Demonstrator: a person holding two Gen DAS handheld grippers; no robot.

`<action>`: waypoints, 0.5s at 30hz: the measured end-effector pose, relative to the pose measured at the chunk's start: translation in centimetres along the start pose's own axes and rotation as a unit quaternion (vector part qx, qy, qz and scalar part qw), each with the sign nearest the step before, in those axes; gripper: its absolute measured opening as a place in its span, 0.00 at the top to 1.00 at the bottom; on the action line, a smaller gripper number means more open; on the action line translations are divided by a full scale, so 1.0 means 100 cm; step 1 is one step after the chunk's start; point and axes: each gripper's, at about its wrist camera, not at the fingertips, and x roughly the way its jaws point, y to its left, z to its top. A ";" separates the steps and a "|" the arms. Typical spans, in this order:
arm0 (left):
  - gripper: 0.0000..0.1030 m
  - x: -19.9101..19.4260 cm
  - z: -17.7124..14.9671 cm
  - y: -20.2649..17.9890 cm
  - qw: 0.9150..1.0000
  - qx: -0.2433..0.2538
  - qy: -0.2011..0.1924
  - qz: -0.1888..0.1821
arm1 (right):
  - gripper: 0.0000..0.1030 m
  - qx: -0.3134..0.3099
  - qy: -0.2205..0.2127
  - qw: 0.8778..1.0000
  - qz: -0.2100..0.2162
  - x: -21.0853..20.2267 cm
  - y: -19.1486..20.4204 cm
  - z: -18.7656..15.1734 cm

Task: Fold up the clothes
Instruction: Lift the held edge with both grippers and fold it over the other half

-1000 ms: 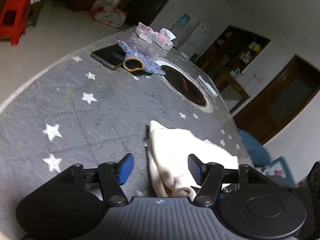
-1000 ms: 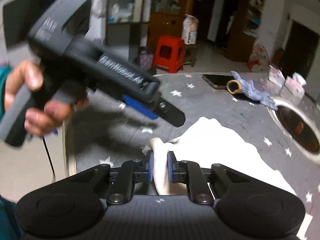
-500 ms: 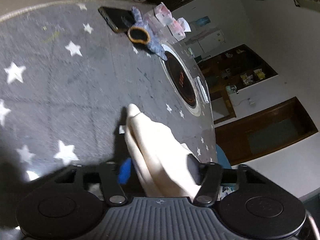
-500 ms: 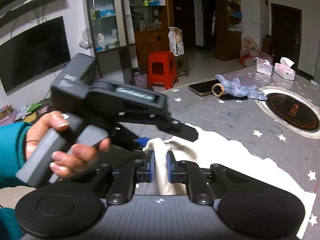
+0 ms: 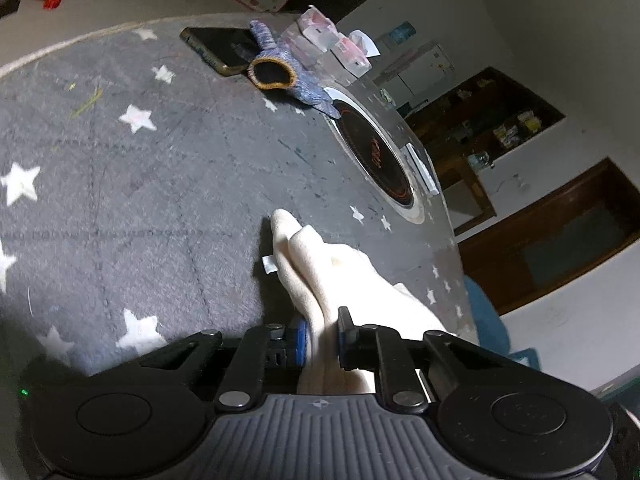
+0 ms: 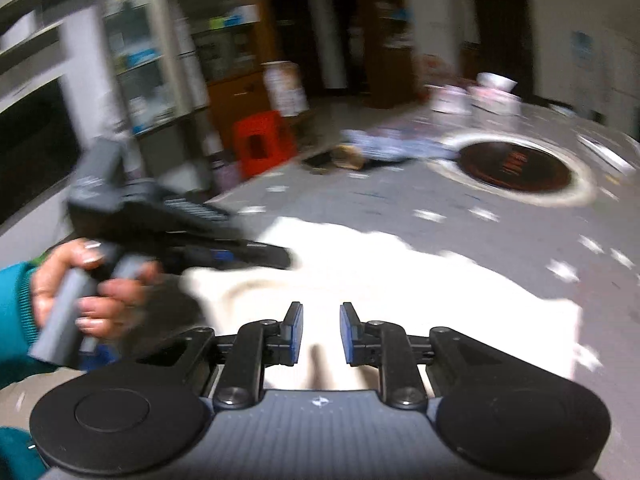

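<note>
A cream-white garment (image 5: pixel 340 276) lies on the grey star-patterned table (image 5: pixel 140 200). In the left wrist view my left gripper (image 5: pixel 322 330) is closing on a bunched fold of it, and the pads press the cloth. The right wrist view is blurred. There the same white garment (image 6: pixel 420 280) spreads flat, and my right gripper (image 6: pixel 321 330) is opening just above it with nothing between its pads. The left gripper (image 6: pixel 256 256) shows there at the left, held by a person's hand (image 6: pixel 92 284), its tip on the garment's edge.
A grey knitted glove (image 5: pixel 288 76) lies across a dark phone (image 5: pixel 216 46) at the far side. A round black hotplate (image 5: pixel 372 152) is set into the table. Tissue packs (image 5: pixel 336 40) stand beyond it. A red stool (image 6: pixel 260 144) stands on the floor.
My left gripper went from wide open to pinched on the garment's fold. My right gripper let go of the cloth it held and swung sideways, blurring its view.
</note>
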 end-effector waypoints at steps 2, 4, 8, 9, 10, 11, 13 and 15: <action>0.85 -0.001 0.000 -0.005 1.000 0.020 -0.002 0.007 | 0.79 0.023 -0.002 0.999 -0.039 -0.005 -0.022 -0.005; 0.85 -0.001 0.000 -0.011 0.999 0.042 -0.004 0.016 | 0.77 0.051 -0.003 0.996 -0.072 -0.010 -0.045 -0.010; 0.85 0.000 -0.001 -0.022 0.996 0.080 -0.008 0.031 | 0.69 0.101 -0.008 0.988 -0.118 -0.011 -0.084 -0.018; 0.85 0.000 -0.001 -0.024 0.996 0.087 -0.008 0.034 | 0.67 0.113 -0.010 0.986 -0.123 -0.012 -0.091 -0.020; 0.85 0.001 -0.001 -0.025 0.995 0.092 -0.008 0.037 | 0.61 0.125 -0.013 0.984 -0.124 -0.012 -0.098 -0.023; 0.85 0.001 -0.001 -0.026 0.995 0.096 -0.008 0.040 | 0.60 0.137 -0.015 0.983 -0.124 -0.011 -0.105 -0.025; 0.85 0.002 0.000 -0.028 0.994 0.104 -0.008 0.045 | 0.60 0.150 -0.017 0.980 -0.128 -0.006 -0.113 -0.025; 0.85 0.003 0.001 -0.030 0.993 0.112 -0.006 0.048 | 0.60 0.163 -0.017 0.978 -0.126 0.003 -0.120 -0.026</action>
